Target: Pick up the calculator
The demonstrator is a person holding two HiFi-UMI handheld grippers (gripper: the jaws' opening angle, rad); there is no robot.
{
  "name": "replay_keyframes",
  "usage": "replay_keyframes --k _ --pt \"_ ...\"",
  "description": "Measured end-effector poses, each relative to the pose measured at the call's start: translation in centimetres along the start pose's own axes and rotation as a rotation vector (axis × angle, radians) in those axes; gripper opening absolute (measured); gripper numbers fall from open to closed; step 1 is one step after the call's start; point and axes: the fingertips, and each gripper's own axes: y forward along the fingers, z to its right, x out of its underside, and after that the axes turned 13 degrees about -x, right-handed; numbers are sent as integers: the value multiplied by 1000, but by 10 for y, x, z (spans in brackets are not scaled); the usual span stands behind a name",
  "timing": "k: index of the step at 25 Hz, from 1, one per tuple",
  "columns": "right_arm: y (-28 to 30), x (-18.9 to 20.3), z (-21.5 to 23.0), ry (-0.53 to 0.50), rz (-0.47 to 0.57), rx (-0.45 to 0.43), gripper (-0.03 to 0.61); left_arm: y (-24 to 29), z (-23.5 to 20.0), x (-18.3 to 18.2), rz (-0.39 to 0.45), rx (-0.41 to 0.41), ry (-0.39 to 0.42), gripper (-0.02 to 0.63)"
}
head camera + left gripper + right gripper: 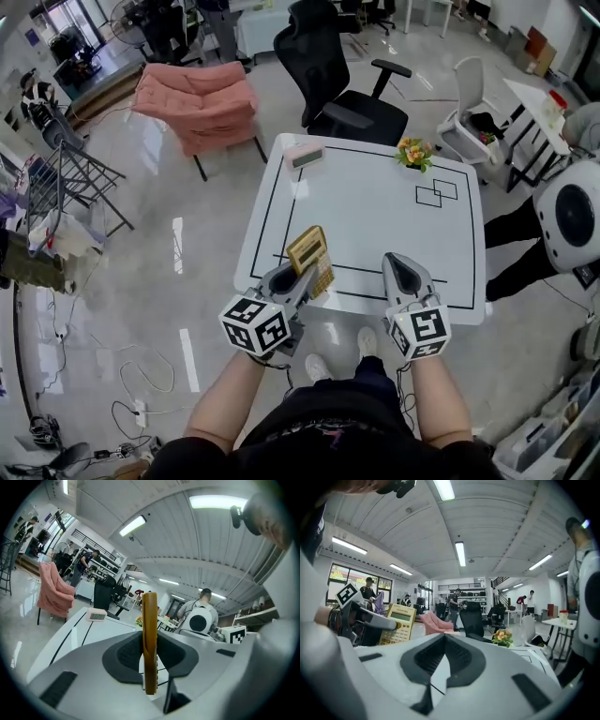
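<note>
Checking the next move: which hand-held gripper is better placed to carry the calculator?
Left. The left hand-held gripper is clamped on the yellow calculator, which sits edge-on between its jaws, clear of the white table. The right hand-held gripper is shut on nothing, so it would have to open first.

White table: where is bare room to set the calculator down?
The table is bare across its middle, between the clock and flowers at the far edge and the left tongs and right tongs at the near edge. The far edge is the only crowded part.
</note>
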Motion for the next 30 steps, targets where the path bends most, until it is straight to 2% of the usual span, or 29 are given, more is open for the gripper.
replay_keyframes --k 5,10,22,30 --pt "-28 -13 -10 -60 22 9 2 -17 31 3 20 18 46 80" --pt "-64 -18 0 -74 38 -1 2 -22 69 11 35 13 63 80" --pt "-178 3 34 -25 62 -84 2 -36 186 68 52 -54 34 80" --pt "-227 23 21 -33 43 -152 0 -60 227 107 71 -95 -2 80"
